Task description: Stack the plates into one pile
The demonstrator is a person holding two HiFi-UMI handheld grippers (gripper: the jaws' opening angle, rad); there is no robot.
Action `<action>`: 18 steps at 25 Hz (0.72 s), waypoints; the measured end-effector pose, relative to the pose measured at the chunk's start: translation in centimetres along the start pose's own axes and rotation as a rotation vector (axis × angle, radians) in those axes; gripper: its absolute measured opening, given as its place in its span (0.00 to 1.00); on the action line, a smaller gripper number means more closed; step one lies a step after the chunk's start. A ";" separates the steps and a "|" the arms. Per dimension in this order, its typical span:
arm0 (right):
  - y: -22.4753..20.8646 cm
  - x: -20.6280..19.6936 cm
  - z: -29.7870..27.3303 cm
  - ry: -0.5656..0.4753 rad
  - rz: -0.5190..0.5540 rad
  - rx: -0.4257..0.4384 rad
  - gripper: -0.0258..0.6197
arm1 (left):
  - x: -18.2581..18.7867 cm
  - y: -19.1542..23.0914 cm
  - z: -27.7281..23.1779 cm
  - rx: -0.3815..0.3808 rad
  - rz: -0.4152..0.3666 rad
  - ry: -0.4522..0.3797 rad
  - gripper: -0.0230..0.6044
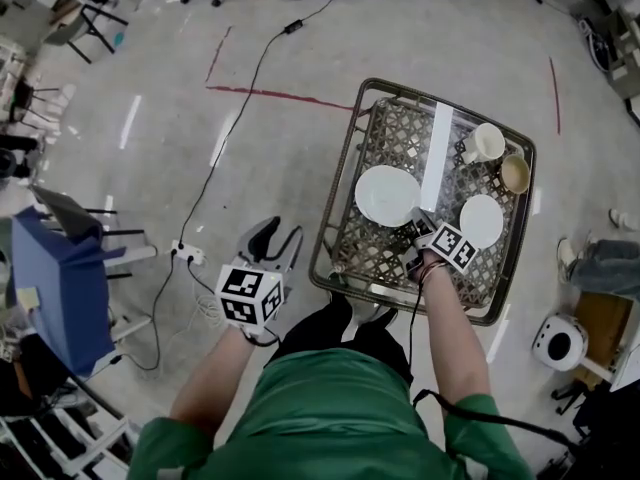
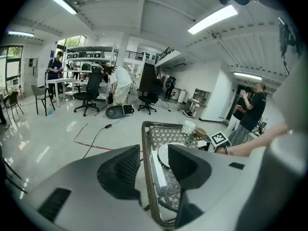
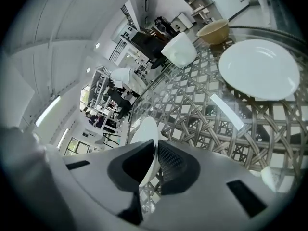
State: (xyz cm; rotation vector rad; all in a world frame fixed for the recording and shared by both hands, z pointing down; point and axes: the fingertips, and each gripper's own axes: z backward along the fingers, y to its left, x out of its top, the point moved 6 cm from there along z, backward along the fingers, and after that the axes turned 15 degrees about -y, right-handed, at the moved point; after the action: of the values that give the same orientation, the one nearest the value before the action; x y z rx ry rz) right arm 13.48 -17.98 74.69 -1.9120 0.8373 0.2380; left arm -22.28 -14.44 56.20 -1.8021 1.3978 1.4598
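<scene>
A large white plate (image 1: 385, 194) lies on the wicker table with a glass top (image 1: 345, 183). My right gripper (image 1: 419, 220) is shut on the plate's near right rim. In the right gripper view that plate (image 3: 146, 131) stands edge-on between the pads of my right gripper (image 3: 155, 150). A smaller white plate (image 1: 482, 220) (image 3: 260, 69) rests flat just to the right. My left gripper (image 1: 280, 240) hangs open over the floor, left of the table. In its own view the left gripper (image 2: 151, 165) holds nothing, and the large plate (image 2: 163, 154) shows beyond it.
A white mug (image 1: 487, 143) (image 3: 180, 49) and a tan bowl (image 1: 515, 174) (image 3: 214, 31) sit at the table's far right corner. A power strip (image 1: 186, 255) with cables lies on the floor at left. A blue chair (image 1: 60, 278) stands farther left, and a person's legs (image 1: 600, 263) are at the right.
</scene>
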 end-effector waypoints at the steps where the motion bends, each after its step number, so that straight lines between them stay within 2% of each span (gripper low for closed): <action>1: 0.2 -0.1 -0.3 0.009 0.033 -0.011 0.09 | 0.0 0.2 0.0 0.001 0.000 0.000 0.34; 9: 1.8 -1.2 -1.6 0.107 0.251 -0.062 0.14 | 0.0 1.4 0.6 0.018 0.009 0.000 0.34; 11: 2.2 -1.4 -1.7 0.135 0.302 -0.057 0.20 | 0.0 1.3 0.8 0.017 0.010 -0.002 0.34; 15: 3.2 -2.3 -1.9 0.184 0.427 -0.011 0.41 | -0.3 1.4 0.9 0.015 0.011 0.000 0.34; 18: 3.7 -2.2 -1.7 0.190 0.487 0.005 0.45 | -0.4 1.3 0.7 0.008 0.011 -0.002 0.34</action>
State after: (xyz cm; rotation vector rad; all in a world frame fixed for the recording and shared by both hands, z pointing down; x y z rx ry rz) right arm 9.10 -19.45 73.97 -1.7186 1.4274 0.3485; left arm -23.68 -14.23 56.67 -1.7902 1.4133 1.4588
